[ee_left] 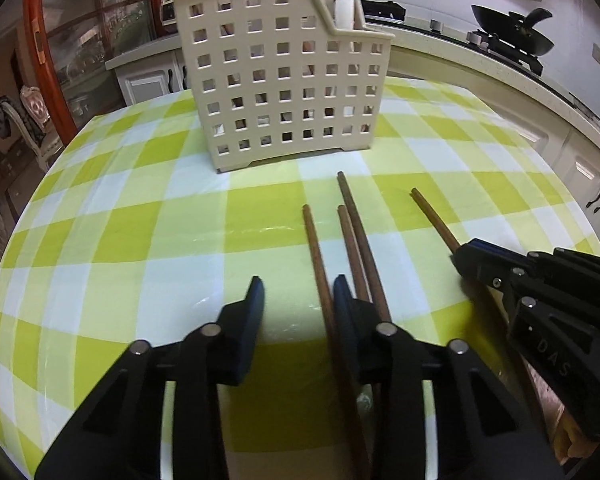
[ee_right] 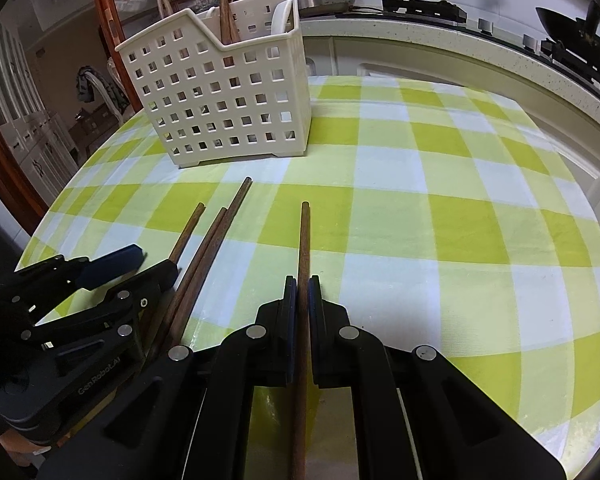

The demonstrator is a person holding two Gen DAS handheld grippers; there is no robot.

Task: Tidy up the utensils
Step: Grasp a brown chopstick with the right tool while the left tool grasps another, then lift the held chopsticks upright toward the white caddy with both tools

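Right gripper (ee_right: 302,284) pinching one brown chopstick (ee_right: 304,236). Left gripper (ee_left: 298,292) spread, leftmost chopstick (ee_left: 314,248) between pads, untouched on left. Two more chopsticks (ee_left: 358,232) alongside on checked tablecloth (ee_left: 140,220). Perforated utensil holder (ee_left: 276,80) beyond.

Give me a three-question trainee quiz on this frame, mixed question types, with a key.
1. True or false: the right gripper is shut on a chopstick.
2. How many chopsticks lie loose on the table by the left gripper? A) one B) three C) five
3. Fill in: the caddy already holds upright wooden ____.

Key: 1 true. 2 B; one lies between the left gripper's open fingers, against the right one. 3 chopsticks.
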